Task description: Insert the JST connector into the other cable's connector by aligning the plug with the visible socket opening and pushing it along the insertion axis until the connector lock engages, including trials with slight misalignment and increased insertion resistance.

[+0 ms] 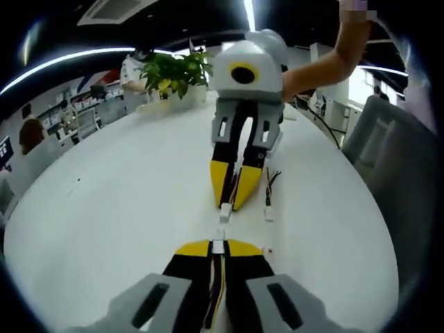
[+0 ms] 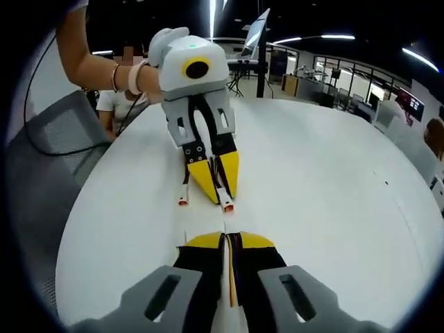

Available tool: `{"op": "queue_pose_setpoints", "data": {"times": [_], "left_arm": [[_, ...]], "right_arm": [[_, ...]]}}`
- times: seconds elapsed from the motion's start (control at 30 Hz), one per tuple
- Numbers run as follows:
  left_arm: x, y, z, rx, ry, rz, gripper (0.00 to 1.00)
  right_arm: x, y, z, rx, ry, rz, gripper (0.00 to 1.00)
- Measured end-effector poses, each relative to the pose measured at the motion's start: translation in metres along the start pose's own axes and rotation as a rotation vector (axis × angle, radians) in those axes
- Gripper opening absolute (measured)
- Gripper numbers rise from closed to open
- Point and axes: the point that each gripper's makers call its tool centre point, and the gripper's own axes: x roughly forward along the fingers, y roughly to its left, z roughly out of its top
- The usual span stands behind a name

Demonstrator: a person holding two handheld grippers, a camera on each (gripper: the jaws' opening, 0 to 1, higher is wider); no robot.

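JST plug (image 1: 218, 246) pinched at tip of left gripper (image 1: 218, 248), jaws clenched on it, wires trailing back between them; mating connector (image 1: 225, 212) clamped in right gripper (image 1: 229, 202) opposite, small gap between, both low over white table (image 1: 125, 201) for straight push. Spare cable (image 1: 269, 198) lies right of the far gripper

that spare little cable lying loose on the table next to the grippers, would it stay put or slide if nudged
The spare cable looks very light, thin wires ending in a small connector, so a nudge would probably slide it across the smooth white table. The wires curve loosely, suggesting floppiness; pushing one end may just bend it.
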Motion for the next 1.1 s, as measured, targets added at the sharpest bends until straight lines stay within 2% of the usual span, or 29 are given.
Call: {"op": "queue_pose_setpoints", "data": {"times": [0.1, 0.17, 0.3, 0.37, 0.57, 1.1], "left_arm": [[0.001, -0.003, 0.002, 0.001, 0.0, -0.007, 0.0], [0.001, -0.003, 0.004, 0.06, 0.017, -0.001, 0.0], [0.002, -0.011, 0.01, 0.053, 0.022, -0.024, 0.0], [0.002, -0.012, 0.014, 0.011, 0.01, -0.032, 0.0], [-0.002, -0.01, 0.017, 0.027, -0.005, -0.045, 0.0], [0.0, -0.014, 0.013, 0.047, 0.017, -0.075, 0.0]], "right_arm": [[-0.001, 0.003, 0.003, -0.004, 0.0, 0.006, 0.04], [-0.002, 0.006, 0.005, 0.011, -0.002, 0.013, 0.04], [-0.004, 0.008, 0.008, -0.005, 0.0, 0.02, 0.04], [-0.005, 0.009, 0.01, -0.007, -0.003, 0.027, 0.04], [-0.006, 0.01, 0.014, -0.024, -0.004, 0.033, 0.04], [-0.006, 0.014, 0.007, -0.045, 0.029, 0.058, 0.04]]}}
